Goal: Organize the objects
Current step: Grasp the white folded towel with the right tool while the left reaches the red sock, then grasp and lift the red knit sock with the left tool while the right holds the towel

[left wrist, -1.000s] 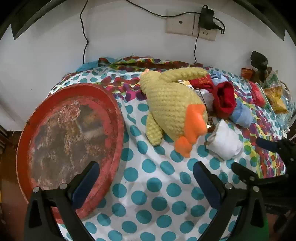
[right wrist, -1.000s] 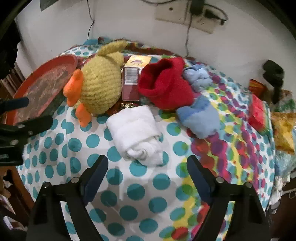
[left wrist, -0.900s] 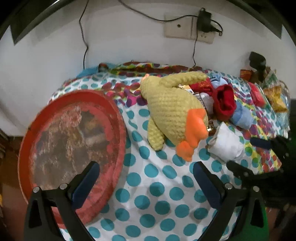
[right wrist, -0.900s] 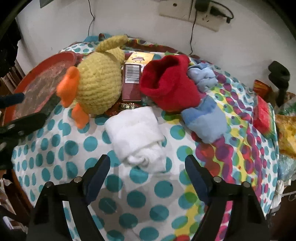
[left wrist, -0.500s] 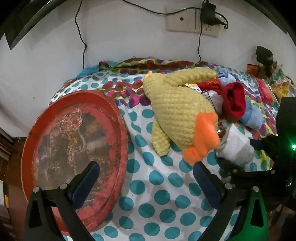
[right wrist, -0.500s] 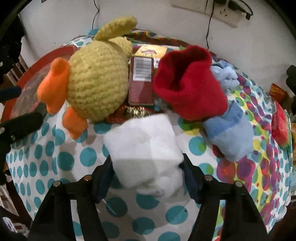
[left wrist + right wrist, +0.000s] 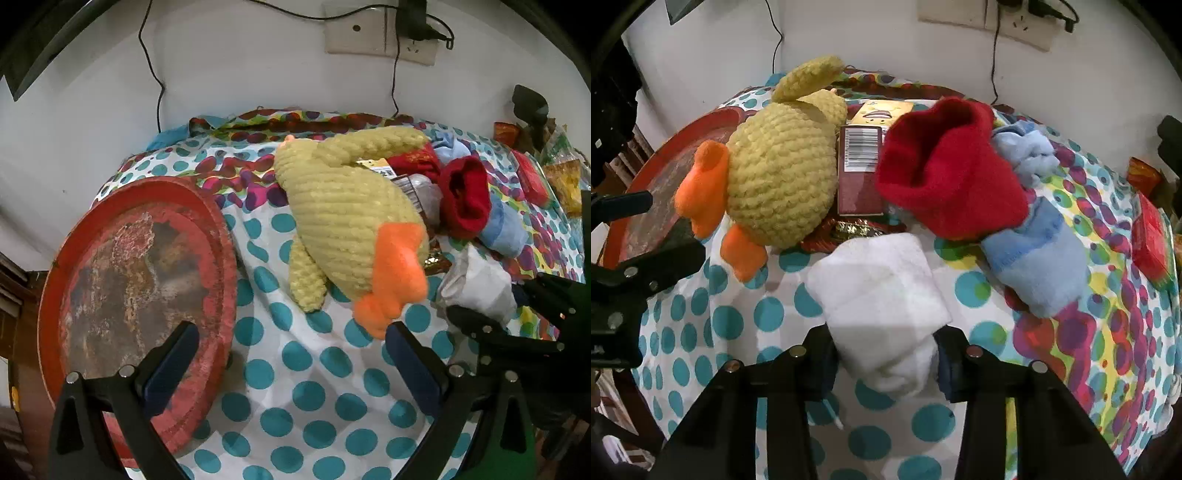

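My right gripper (image 7: pixel 884 363) is shut on a rolled white cloth (image 7: pixel 882 295) lying on the polka-dot tablecloth; its fingers press the near end from both sides. The cloth also shows in the left wrist view (image 7: pixel 476 284), with the right gripper (image 7: pixel 517 317) around it. A yellow knitted duck (image 7: pixel 347 218) with orange beak and feet lies mid-table, also in the right wrist view (image 7: pixel 779 177). My left gripper (image 7: pixel 291 362) is open and empty, between a round red tray (image 7: pixel 122 273) and the duck.
Behind the white cloth lie a red sock (image 7: pixel 945 170), a blue sock (image 7: pixel 1038 266), a dark red box with a barcode (image 7: pixel 858 177) and a gold foil wrapper (image 7: pixel 849 229). Snack packets (image 7: pixel 532 181) sit far right. A wall with a socket (image 7: pixel 380 37) is behind.
My right gripper moved forward over the white cloth and closed on it. My left gripper stayed open and shifted slightly toward the duck.
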`<state>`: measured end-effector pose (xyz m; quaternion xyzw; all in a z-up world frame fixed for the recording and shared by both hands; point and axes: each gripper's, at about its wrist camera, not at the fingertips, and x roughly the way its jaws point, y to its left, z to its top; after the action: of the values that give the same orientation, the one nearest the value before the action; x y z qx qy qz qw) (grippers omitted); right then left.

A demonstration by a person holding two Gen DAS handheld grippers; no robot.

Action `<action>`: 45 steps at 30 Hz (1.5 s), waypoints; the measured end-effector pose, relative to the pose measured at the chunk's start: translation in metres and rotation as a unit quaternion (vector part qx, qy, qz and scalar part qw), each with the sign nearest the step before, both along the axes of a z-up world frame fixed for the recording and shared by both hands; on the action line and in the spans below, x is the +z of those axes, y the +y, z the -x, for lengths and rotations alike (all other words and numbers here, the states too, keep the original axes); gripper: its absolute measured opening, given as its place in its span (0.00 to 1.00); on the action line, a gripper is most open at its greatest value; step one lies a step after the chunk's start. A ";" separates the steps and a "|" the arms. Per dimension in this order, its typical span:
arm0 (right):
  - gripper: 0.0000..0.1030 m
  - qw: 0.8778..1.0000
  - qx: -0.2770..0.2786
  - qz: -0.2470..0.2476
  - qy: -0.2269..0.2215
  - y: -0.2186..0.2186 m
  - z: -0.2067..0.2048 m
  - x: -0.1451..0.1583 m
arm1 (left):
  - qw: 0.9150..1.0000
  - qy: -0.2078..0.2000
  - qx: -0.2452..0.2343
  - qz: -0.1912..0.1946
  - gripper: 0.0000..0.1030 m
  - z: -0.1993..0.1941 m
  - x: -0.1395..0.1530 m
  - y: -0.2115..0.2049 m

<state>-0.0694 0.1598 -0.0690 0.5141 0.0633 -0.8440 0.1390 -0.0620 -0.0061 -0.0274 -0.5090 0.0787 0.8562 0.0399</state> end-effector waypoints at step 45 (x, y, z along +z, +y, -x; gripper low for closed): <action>0.38 0.995 -0.084 0.030 0.037 0.111 -0.022 0.036 | 0.985 -0.004 -0.171 0.021 0.36 0.092 -0.023 0.175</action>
<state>-0.0470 0.2708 -0.0333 0.4816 0.0000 -0.8727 0.0803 -0.1535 0.1693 -0.0501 -0.4926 0.1820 0.8327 0.1756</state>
